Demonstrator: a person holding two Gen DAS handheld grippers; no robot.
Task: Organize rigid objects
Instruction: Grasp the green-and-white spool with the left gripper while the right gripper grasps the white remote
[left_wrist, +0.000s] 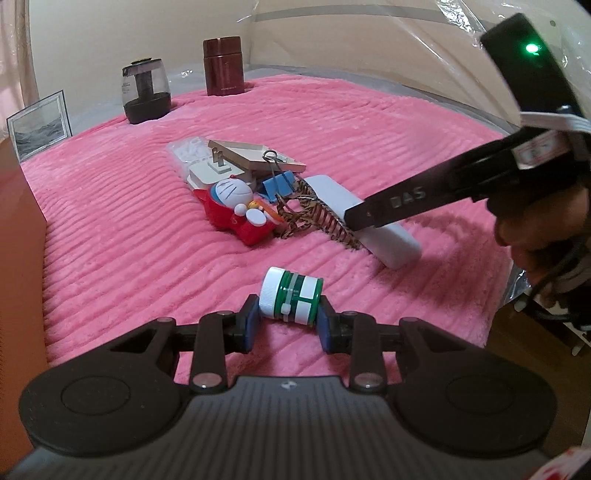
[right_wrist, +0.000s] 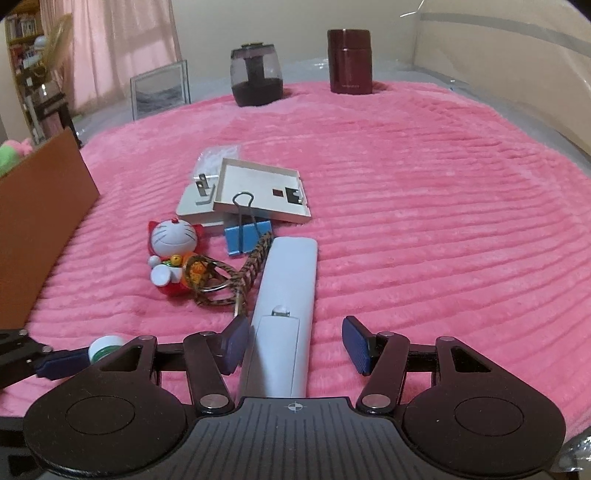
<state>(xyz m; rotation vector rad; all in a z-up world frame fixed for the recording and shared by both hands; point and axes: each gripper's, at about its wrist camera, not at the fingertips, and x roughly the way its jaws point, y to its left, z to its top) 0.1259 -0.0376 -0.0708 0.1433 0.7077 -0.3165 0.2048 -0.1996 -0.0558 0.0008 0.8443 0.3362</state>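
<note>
A small green and white bottle (left_wrist: 291, 300) lies on its side on the pink blanket (left_wrist: 110, 229), between the blue pads of my left gripper (left_wrist: 287, 326), which closes on it. A white remote (right_wrist: 284, 317) lies face down between the open fingers of my right gripper (right_wrist: 295, 347); the left pad (right_wrist: 234, 345) is beside it, the right pad is apart. The remote also shows in the left wrist view (left_wrist: 373, 221). A cat figurine (right_wrist: 171, 254), a braided keychain (right_wrist: 229, 273), a blue binder clip (right_wrist: 247, 236), a flat tin (right_wrist: 262, 194) and a white plug adapter (right_wrist: 199, 205) cluster ahead.
A dark glass jar (right_wrist: 256, 75) and a maroon canister (right_wrist: 349, 61) stand at the blanket's far edge. A framed picture (right_wrist: 160, 94) leans at the back left. A brown board (right_wrist: 40, 218) stands at the left. Clear plastic sheeting rises on the right.
</note>
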